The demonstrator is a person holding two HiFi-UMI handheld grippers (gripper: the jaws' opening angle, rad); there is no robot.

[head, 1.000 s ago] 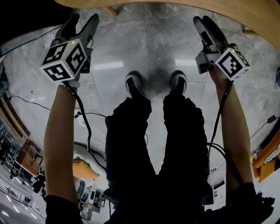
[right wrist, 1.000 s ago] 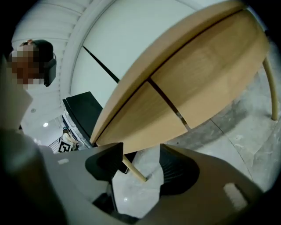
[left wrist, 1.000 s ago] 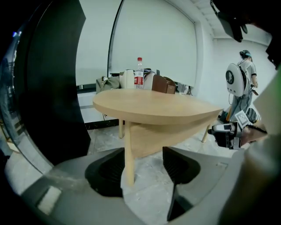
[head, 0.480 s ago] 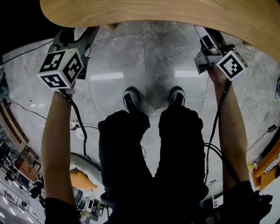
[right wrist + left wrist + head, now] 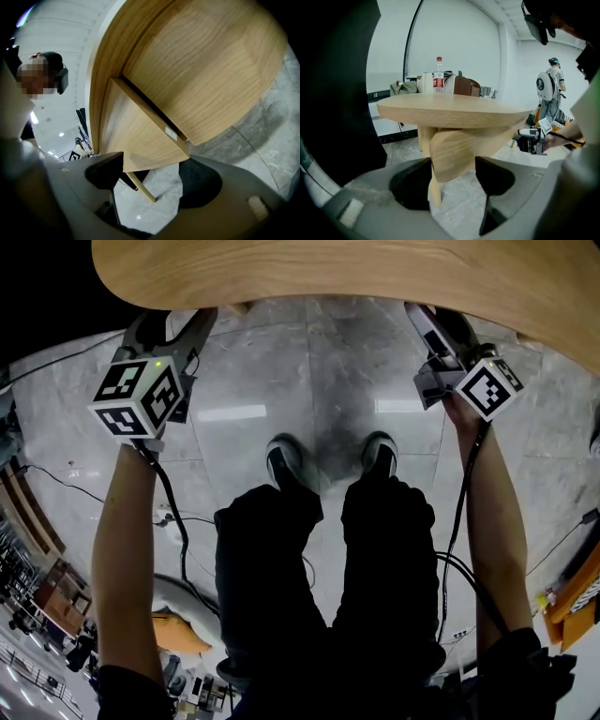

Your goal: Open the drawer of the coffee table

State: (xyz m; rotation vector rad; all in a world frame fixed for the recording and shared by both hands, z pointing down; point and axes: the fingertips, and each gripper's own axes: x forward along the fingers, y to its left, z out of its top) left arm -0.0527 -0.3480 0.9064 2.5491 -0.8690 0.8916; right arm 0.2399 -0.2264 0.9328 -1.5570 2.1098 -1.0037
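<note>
Drawer (image 5: 454, 154) under tabletop (image 5: 454, 110); contents hidden.

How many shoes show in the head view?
2: left shoe and right shoe, side by side on the floor mid-view; none seems hidden.

The wooden bench (image 5: 375, 268) is standing on slim legs (image 5: 435, 187) on the grey marble floor (image 5: 309, 362); a thin black cable (image 5: 56, 476) is trailing across that floor; the person's shoes (image 5: 286, 460) are resting on it.
</note>
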